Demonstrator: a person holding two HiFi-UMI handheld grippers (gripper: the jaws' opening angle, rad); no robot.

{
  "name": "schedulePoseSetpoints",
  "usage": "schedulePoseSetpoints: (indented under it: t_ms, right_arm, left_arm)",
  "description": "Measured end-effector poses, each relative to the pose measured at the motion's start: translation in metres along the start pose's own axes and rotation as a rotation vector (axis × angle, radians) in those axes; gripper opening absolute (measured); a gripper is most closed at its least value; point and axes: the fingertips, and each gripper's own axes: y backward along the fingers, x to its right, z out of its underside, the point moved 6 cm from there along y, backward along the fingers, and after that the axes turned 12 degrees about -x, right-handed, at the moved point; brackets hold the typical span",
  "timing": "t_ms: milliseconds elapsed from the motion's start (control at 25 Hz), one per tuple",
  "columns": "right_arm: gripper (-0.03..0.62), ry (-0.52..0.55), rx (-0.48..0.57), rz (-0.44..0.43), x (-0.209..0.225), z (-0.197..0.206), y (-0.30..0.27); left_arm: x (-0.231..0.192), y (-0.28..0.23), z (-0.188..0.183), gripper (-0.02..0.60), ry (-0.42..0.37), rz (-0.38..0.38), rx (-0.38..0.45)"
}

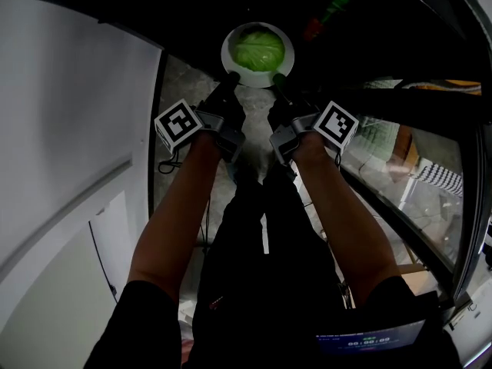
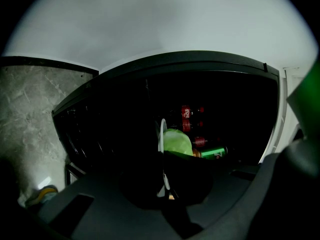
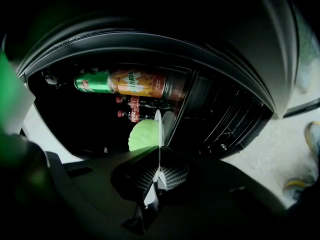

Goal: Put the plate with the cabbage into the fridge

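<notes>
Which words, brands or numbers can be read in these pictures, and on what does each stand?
"7", likely: on the green can.
Orange drink label: blurred, unreadable.
Red bottles' labels: blurred, unreadable.
Screen digits: too small.

Kitchen-like room, open fridge [image 2: 175, 64] stocked with soda bottles [image 2: 186, 113], cans [image 3: 92, 81], marbled floor [image 1: 184, 83]

White wall [image 1: 69, 114], grey marbled floor [image 1: 181, 91], dim light.
</notes>
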Motion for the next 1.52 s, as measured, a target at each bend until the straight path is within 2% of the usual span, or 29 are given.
schedulePoseSetpoints:
  t_ms: [240, 520, 920, 1080, 1160, 1280, 1400, 1520]
  right_arm:
    - [0.015, -0.002, 0.025, 0.012, 0.006, -0.002, -0.004]
    - [0.015, -0.011, 0.045, 0.013, 0.011, -0.001, -0.006]
    - [0.018, 0.024, 0.055, 0.028, 0.01, 0.001, 0.0]
    - [0.018, 0.105, 0.055, 0.07, 0.005, 0.001, 0.008]
    - [0.018, 0.258, 0.058, 0.159, -0.002, 0.0, 0.012]
    - [0.018, 0.575, 0.054, 0.327, -0.016, 0.0, 0.014]
    - [0.017, 0.815, 0.016, 0.396, -0.029, 0.007, 0.009]
    - [0.015, 0.952, -0.029, 0.421, -0.036, 0.013, 0.003]
  left_arm:
    - [-0.007, -0.004, -0.005, 0.009, -0.018, -0.027, -0.017]
    - [-0.009, -0.007, -0.007, 0.009, -0.055, -0.064, 0.009]
    - [-0.008, -0.002, -0.007, 0.011, -0.075, -0.068, 0.016]
    - [-0.007, 0.002, -0.007, 0.011, -0.107, -0.086, 0.015]
    - [-0.004, 0.005, -0.009, 0.011, -0.169, -0.124, 0.016]
    - [0.004, 0.01, -0.012, 0.011, -0.342, -0.226, 0.026]
    - [0.017, 0.016, -0.012, 0.009, -0.629, -0.377, 0.032]
    - [0.027, 0.014, -0.007, 0.009, -0.877, -0.464, 0.008]
